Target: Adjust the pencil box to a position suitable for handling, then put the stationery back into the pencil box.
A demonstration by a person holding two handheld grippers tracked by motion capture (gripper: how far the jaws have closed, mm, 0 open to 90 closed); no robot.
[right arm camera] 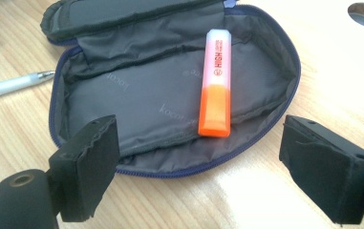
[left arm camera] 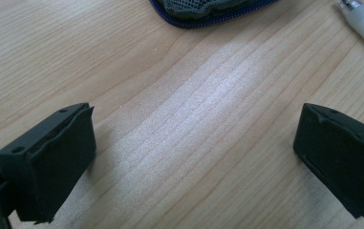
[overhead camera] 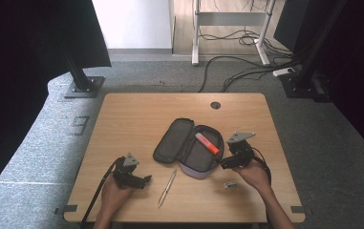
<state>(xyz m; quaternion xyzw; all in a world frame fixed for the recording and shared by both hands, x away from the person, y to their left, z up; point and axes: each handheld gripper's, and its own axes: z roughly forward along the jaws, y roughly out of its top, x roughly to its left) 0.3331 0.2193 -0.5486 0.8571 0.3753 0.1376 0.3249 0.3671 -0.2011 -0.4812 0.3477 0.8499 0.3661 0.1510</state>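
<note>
I see the table (overhead camera: pixel 122 119), light wood, carrying every item. At its centre lies the case (overhead camera: pixel 189 149), unzipped, its lid folded flat toward the left and its grey lining exposed. Inside the open half rests the highlighter (overhead camera: pixel 207 143), orange body with a pale cap, lying loose against the lining near the far wall.

My right hand-held gripper (overhead camera: pixel 223 165) sits just beside the case's right edge, released: in the right gripper view its jaws stand wide apart with nothing between them, the highlighter (right arm camera: pixel 216 83) lying ahead of them, untouched.

My left hand-held gripper (overhead camera: pixel 147 180) rests low at the table's near left, also released, jaws apart over bare wood.

The pen (overhead camera: pixel 167 187) lies between the two hands, in front of the case. A small clip-like object (overhead camera: pixel 230 184) lies near my right hand; I cannot identify it.
</note>
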